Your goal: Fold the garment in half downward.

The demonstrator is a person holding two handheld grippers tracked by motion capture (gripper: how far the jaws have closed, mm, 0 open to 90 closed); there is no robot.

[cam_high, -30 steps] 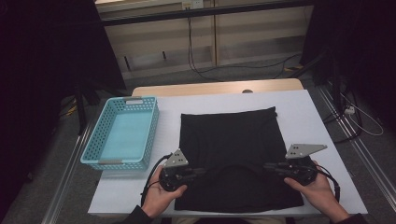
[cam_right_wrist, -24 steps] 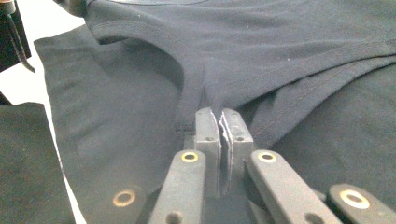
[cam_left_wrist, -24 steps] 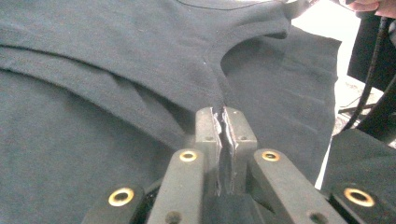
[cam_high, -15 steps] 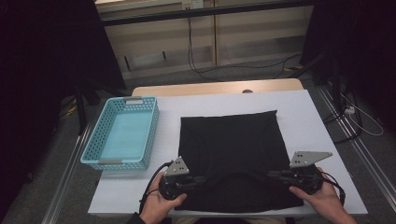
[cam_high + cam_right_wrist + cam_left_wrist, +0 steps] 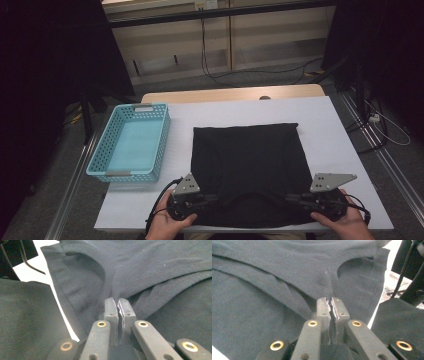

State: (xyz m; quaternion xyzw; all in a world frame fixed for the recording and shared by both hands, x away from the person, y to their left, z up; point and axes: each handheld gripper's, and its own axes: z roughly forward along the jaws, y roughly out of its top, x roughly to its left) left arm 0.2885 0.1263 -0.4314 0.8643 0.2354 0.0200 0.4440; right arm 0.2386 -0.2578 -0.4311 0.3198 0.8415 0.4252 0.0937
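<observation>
A light blue perforated plastic basket [image 5: 129, 143] sits at the left of the white table [image 5: 330, 130], apart from the black cotton garment [image 5: 247, 165] spread flat across the table's middle. At the garment's near edge the left gripper [image 5: 212, 198] has its jaws pressed together on a fold of the black fabric, seen pinched between them in the left gripper view [image 5: 331, 305]. Farther right, the right gripper [image 5: 292, 199] likewise clamps the same near edge, its jaws closed on cloth [image 5: 119, 305].

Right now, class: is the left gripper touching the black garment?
Touching. The left gripper view shows the left gripper shut on a fold of the black garment.
</observation>
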